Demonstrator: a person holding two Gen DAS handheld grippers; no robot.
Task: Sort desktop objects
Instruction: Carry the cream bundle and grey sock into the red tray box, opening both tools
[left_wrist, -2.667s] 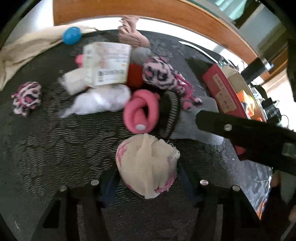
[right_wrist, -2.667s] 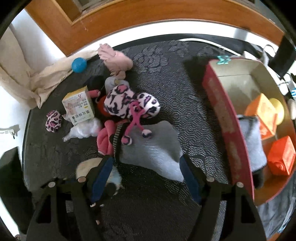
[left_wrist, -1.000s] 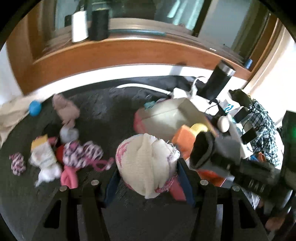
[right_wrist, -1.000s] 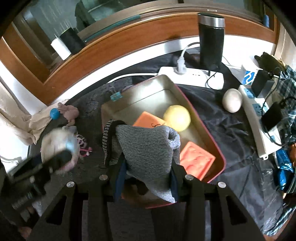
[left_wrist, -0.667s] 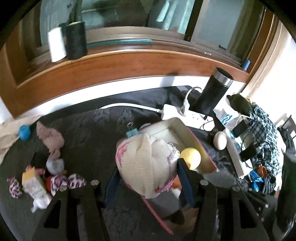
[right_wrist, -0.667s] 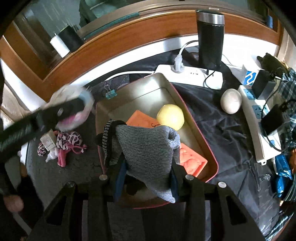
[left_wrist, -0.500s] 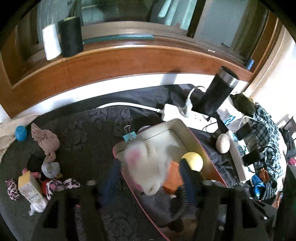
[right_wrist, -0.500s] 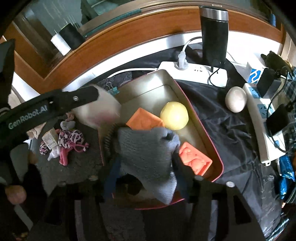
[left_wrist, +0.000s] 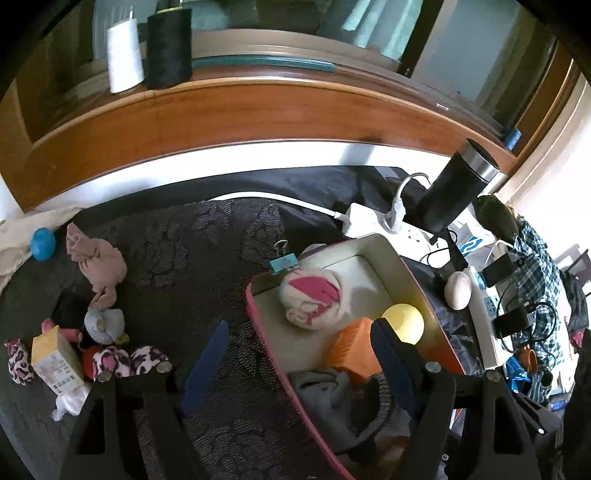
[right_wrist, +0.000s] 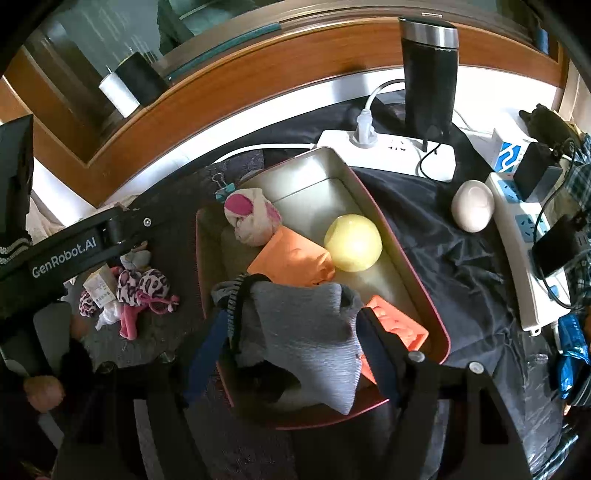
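Left gripper (left_wrist: 299, 350) emptied (cream-pink bundle (left_wrist: 312, 297) dropped)

Right gripper (right_wrist: 291, 350) spread around grey sock (right_wrist: 306, 343) over tin tray (right_wrist: 388, 229)

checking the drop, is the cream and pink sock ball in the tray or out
In: the sock ball lies inside the tray, clear of the open left gripper.

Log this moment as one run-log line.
left gripper: open, empty | right gripper: open around grey knitted sock | cream-and-pink rolled sock: in red-rimmed metal tray | pile left on table
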